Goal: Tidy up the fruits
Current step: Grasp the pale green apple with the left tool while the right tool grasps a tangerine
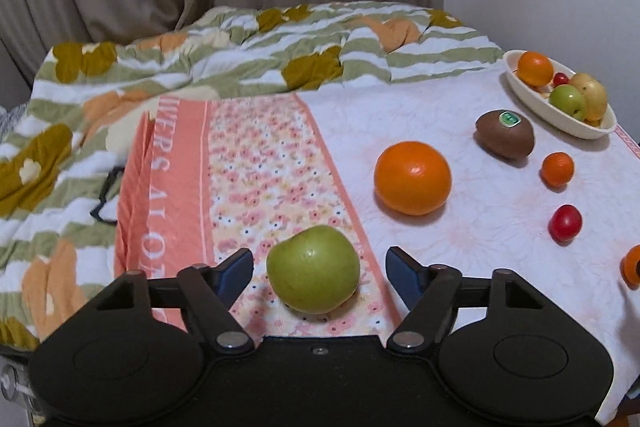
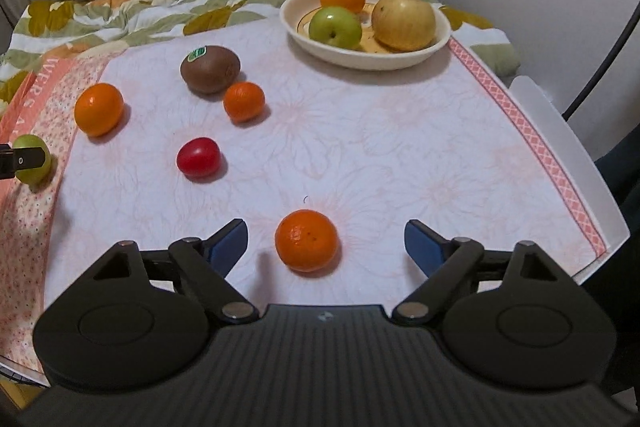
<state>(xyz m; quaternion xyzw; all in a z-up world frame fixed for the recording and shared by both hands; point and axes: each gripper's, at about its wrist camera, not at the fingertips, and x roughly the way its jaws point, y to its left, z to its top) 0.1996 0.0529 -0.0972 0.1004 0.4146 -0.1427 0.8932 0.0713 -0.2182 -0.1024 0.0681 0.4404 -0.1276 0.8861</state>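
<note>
The left hand-held gripper (image 1: 319,273) stands released, its blue pads either side of a green apple (image 1: 313,275) on the bench (image 2: 360,131), not touching. The right hand-held gripper (image 2: 325,245) is likewise released, straddling a small orange (image 2: 307,240).

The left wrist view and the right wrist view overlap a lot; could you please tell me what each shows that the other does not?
Only the left wrist view shows the open left gripper astride the green apple, pads not touching.

Only the right wrist view shows the open right gripper astride a mandarin, and the whole yellow apple.

Both show the bowl, kiwi, big orange and red fruit.
</note>
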